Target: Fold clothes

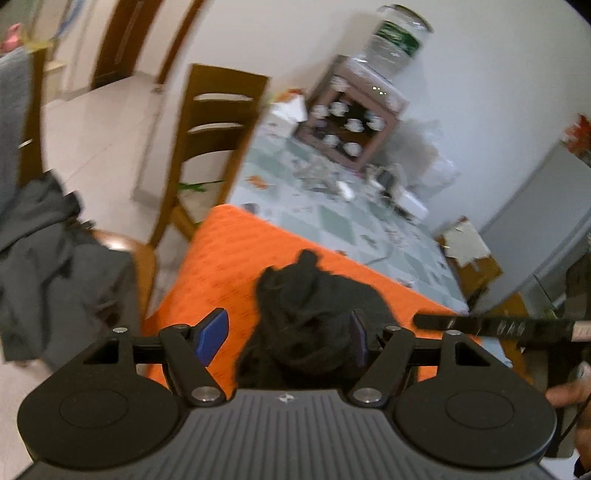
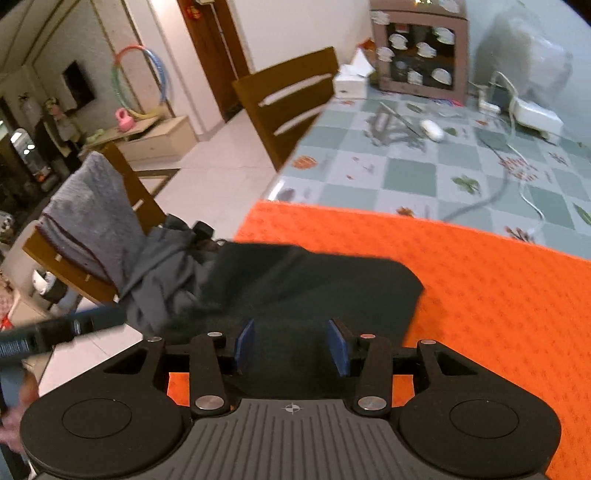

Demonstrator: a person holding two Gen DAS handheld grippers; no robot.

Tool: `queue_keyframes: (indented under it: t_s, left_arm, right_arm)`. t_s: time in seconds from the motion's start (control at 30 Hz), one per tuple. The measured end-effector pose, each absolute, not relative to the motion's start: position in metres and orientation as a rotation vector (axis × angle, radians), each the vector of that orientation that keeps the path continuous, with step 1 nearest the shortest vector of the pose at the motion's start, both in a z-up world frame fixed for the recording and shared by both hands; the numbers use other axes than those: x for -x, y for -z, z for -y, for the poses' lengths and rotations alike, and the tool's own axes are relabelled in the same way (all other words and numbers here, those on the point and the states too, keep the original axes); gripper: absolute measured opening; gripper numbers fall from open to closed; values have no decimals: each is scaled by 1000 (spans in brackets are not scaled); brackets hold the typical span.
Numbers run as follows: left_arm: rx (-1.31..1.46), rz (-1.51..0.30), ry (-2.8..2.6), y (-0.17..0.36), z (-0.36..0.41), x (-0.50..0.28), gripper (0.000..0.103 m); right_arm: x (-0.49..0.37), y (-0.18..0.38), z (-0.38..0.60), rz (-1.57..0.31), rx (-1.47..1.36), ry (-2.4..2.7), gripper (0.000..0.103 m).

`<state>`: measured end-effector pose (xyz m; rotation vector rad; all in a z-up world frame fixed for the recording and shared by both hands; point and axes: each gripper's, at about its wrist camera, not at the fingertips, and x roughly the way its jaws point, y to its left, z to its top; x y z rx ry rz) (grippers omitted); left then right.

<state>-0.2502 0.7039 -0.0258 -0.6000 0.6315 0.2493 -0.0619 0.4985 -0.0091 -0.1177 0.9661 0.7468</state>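
Observation:
A black garment (image 1: 310, 317) lies bunched on an orange mat (image 1: 229, 251) on the table. My left gripper (image 1: 284, 339) is open above it, blue pads apart, with the cloth between and below them. In the right wrist view the same black garment (image 2: 317, 288) lies flatter on the orange mat (image 2: 480, 280). My right gripper (image 2: 291, 347) is open, its pads apart over the garment's near edge. The other gripper's black body (image 2: 44, 336) shows at the left edge. I cannot tell whether either gripper touches the cloth.
Grey clothes (image 2: 159, 273) hang over a wooden chair (image 2: 92, 266) left of the table. A second chair (image 2: 291, 99) stands at the far side. The checked tablecloth (image 2: 406, 170) holds a cup box (image 2: 421, 48), cables, a white mouse (image 2: 432, 129) and a water jug (image 1: 399, 33).

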Motion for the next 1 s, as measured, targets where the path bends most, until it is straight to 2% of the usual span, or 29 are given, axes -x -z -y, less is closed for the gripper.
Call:
queue_keyframes:
  t_s: [0.1,0.27,0.37,0.5,0.7,0.73,0.8,0.83,0.87,0.9,0.93,0.97,1.0]
  left_arm:
    - [564,-654,-193,31,-695,228,62]
    - [502,-690,-100,40,-680,192,33]
    - [468,-736,-77,54,-670,173,29]
    - [475,-826,-98,85,-672,169,29]
    - [510,-854,-113,113,-679,169,29]
    - [513,-843,-115,112,-680,169,29]
    - [520,-820,-119,110,-683,169,38]
    - [524,-808,-121,109,-685,168,47]
    - [527,-797,-122,108,-686,168,60]
    - [531,-785,-124,107,-688,168,66]
    - [534,-774,-126,106,-689,168,79]
    - [537,-762,-128,105,-690,167,88]
    - [541,-751,-130,104,-692,167,89]
  right_arm:
    - [66,22,-490,-981,116,-726,46]
    - [74,43,-486,-1003,132,-712,42]
    - [79,53,-487,-1016,139,-728,42]
    - [85,66,-488,-1033,149,-751,42]
    - [93,76,-486,-1045,163,-783,42]
    - [92,74,-484,-1046,153,-787,42]
    - [87,68,-477,-1055,109,-787,44]
    - [86,65,-474,-1055,93,-783,46]
    - [84,61,-471,-1054,77,-779,54]
    - [83,57,-468,-1040,70,-763,63]
    - [81,53,-465,-1025,65,-753,66]
    - [79,49,-461,-1010,59,-742,70]
    - [76,46,-458,-1004,49,-734,78]
